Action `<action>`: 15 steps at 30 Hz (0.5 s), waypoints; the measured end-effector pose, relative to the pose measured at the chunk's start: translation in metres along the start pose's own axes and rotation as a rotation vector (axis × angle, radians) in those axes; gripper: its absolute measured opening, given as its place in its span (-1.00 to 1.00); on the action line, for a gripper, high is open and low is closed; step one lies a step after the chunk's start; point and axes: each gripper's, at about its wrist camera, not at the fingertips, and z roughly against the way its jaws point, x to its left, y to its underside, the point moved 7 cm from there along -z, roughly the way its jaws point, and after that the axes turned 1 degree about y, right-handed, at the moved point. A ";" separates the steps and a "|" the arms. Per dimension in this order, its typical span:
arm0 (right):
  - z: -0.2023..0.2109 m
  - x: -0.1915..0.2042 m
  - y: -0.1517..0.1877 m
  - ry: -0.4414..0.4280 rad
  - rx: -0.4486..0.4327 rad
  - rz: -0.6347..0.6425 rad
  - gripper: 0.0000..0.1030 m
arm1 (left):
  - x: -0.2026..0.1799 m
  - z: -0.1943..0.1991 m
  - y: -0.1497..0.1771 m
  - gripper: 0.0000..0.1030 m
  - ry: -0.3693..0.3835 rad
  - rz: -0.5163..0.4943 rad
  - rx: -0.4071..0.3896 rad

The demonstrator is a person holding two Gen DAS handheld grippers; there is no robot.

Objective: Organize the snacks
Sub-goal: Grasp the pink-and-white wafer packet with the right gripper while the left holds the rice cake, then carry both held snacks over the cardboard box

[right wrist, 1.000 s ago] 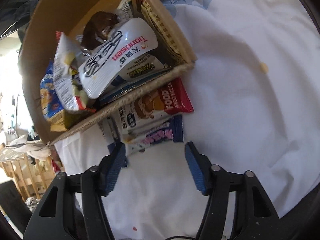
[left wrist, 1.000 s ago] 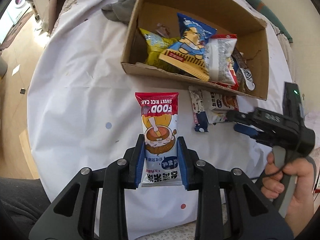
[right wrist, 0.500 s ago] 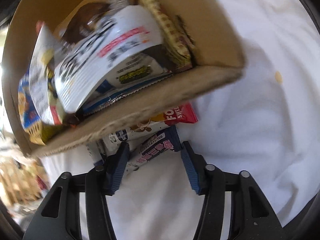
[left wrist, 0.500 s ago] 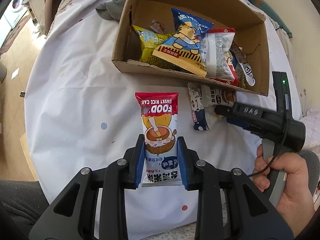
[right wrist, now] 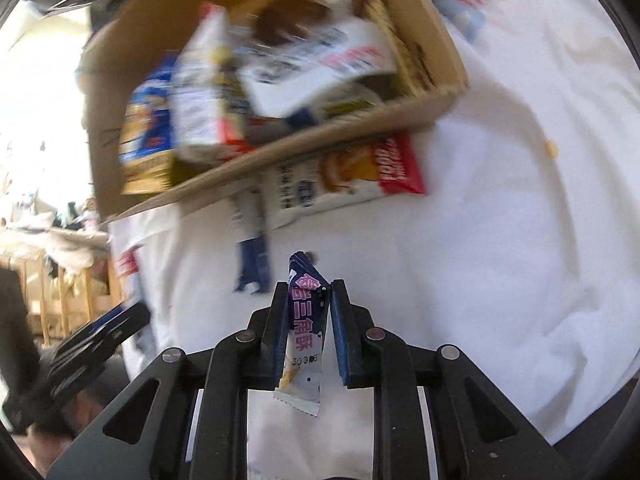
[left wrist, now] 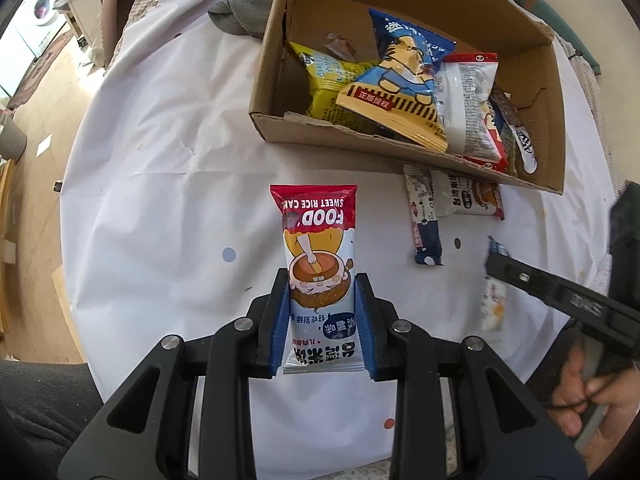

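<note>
My left gripper (left wrist: 322, 280) is shut on a sweet rice cake packet (left wrist: 316, 248) with a red top, held above the white tablecloth. My right gripper (right wrist: 309, 288) is shut on a narrow navy and white snack bar (right wrist: 304, 332), lifted off the cloth; the left wrist view shows the same bar (left wrist: 493, 304) blurred in the right gripper (left wrist: 494, 264). The cardboard box (left wrist: 360, 136) holds yellow, blue and white snack bags. Just outside its near wall lie a second rice cake packet (left wrist: 466, 198) and a navy snack bar (left wrist: 425, 222).
A grey cloth (left wrist: 240, 12) lies behind the box's left corner. Wooden floor (left wrist: 36, 128) shows past the round table's left edge. A hand (left wrist: 588, 392) grips the right tool at the lower right. The box (right wrist: 280, 168) fills the right wrist view's upper half, blurred.
My right gripper went to the bars by the box, shut on one navy bar and pulled it up and back. My left gripper kept its hold on the rice cake packet.
</note>
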 end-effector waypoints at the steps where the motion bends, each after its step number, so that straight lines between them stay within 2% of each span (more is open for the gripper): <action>1: 0.003 0.004 0.001 -0.010 -0.007 0.007 -0.59 | 0.000 0.000 0.000 -0.49 -0.005 -0.002 -0.002; 8: 0.021 0.022 0.004 -0.059 -0.042 0.050 -0.59 | 0.011 0.002 -0.001 -0.49 -0.040 0.012 -0.031; 11: 0.015 0.040 -0.003 -0.067 -0.066 0.063 -0.59 | 0.015 0.006 -0.001 -0.49 -0.006 0.047 -0.043; 15: 0.028 0.045 -0.012 -0.092 -0.103 0.079 -0.59 | 0.015 0.025 -0.009 -0.49 -0.021 0.026 -0.116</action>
